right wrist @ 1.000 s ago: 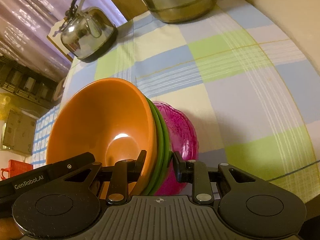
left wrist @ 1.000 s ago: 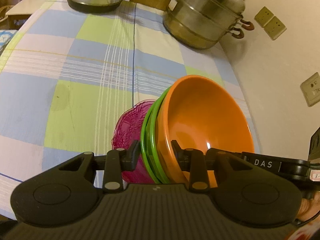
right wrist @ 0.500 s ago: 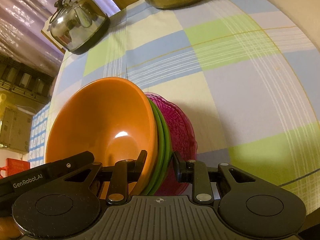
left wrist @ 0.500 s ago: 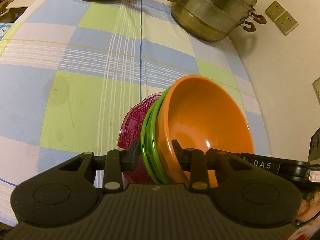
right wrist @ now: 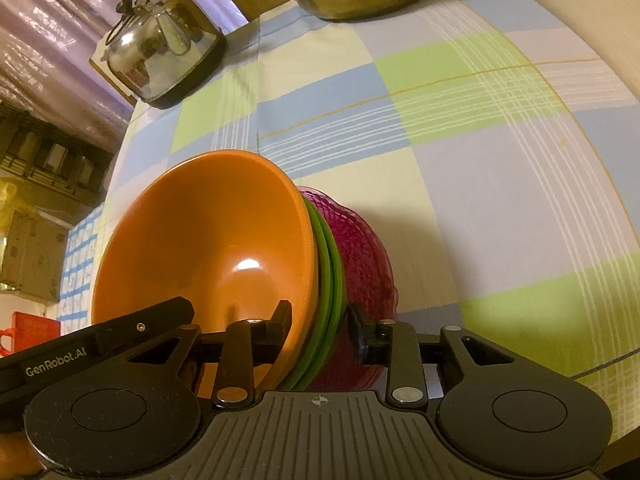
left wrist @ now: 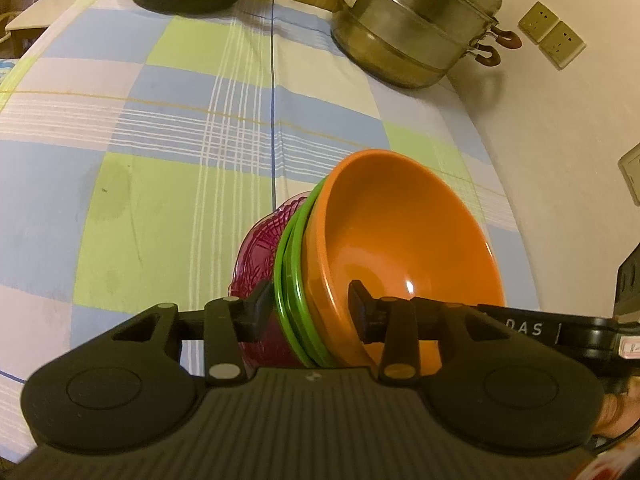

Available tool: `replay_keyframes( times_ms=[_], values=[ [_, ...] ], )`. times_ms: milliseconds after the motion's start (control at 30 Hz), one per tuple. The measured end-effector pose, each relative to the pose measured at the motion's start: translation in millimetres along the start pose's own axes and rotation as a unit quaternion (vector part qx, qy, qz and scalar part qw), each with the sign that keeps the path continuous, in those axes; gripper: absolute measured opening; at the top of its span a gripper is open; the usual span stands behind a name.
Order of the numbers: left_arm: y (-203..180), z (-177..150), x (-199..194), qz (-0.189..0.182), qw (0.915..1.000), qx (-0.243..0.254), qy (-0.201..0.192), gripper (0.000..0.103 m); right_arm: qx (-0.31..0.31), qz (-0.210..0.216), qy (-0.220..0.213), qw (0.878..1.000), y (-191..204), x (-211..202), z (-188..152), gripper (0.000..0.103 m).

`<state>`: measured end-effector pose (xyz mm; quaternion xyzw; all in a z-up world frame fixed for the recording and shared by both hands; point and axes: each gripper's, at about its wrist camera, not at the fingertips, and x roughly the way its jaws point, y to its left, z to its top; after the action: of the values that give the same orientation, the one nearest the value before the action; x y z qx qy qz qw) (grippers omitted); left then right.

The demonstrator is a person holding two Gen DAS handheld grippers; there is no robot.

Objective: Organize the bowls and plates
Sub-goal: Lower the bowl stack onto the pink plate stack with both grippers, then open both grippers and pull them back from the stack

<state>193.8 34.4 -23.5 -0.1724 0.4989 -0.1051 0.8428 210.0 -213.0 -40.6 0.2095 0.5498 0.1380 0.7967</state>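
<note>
Above the checked surface (left wrist: 168, 168), low centre in both views, nested orange bowl (left wrist: 400, 248), green plates (left wrist: 290, 280), pink dish (left wrist: 260, 248), clamped edgewise by left tool (left wrist: 308, 312) and right tool (right wrist: 318, 330), likely for carrying as one.

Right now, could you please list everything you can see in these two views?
Orange bowl: one, orange, top of the nested stack, tilted on edge.
Green dishes: two rims, green, between orange and pink.
Pink glass dish: one, magenta, outermost of the stack.
Steamer pot: one, steel, far right by the wall.
Kettle: one, steel, far left.
Tablecloth: one, blue-green-white check.
Wall sockets: two together, beige.
Left hand-held gripper: black, clamping the stack.
Right hand-held gripper: black, clamping the stack.
</note>
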Motion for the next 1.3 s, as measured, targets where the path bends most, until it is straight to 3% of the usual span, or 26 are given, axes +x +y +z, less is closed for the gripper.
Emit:
replay_keyframes(
  times_ms=[67,100,133,300,467,667,833,967,1300],
  values=[
    [0.1,-0.2,-4.6,-0.002,1.0000,-0.002,-0.008,0.048,0.002,0.013,-0.012,1.000,-1.4,-3.4,-0.3,0.051],
    [-0.2,-0.2,-7.1,-0.002,0.9999,-0.002,-0.013,0.050,0.002,0.018,-0.022,1.000,-1.3,-6.9,-0.7,0.063],
    [-0.8,0.0,-10.7,-0.003,0.9998,-0.002,-0.018,0.052,0.002,0.020,-0.034,0.999,-1.6,-11.6,-0.8,0.068],
    [-4.8,-2.5,-31.9,-0.007,0.9991,-0.004,-0.042,0.060,-0.001,0.025,-0.055,0.998,1.0,-29.5,-3.5,0.070],
    [-4.7,-13.8,-68.8,-0.019,0.9960,-0.011,-0.086,0.079,0.016,0.035,-0.075,0.996,-2.6,-56.7,-12.7,0.072],
    [-4.6,-44.2,-106.5,0.004,0.9914,-0.010,-0.130,0.093,0.021,0.030,-0.112,0.993,-7.0,-94.4,-34.3,0.074],
    [-8.5,-77.7,-116.1,0.046,0.9888,0.010,-0.141,0.098,0.007,0.012,-0.132,0.991,-8.4,-116.4,-62.5,0.077],
    [-9.8,-100.4,-120.3,0.053,0.9892,0.005,-0.137,0.103,-0.020,-0.015,-0.141,0.990,-6.4,-127.3,-86.7,0.079],
    [-24.8,-147.8,-131.1,0.080,0.9879,0.043,-0.126,0.103,-0.086,-0.073,-0.149,0.982,0.0,-134.1,-143.2,0.081]
  ],
)
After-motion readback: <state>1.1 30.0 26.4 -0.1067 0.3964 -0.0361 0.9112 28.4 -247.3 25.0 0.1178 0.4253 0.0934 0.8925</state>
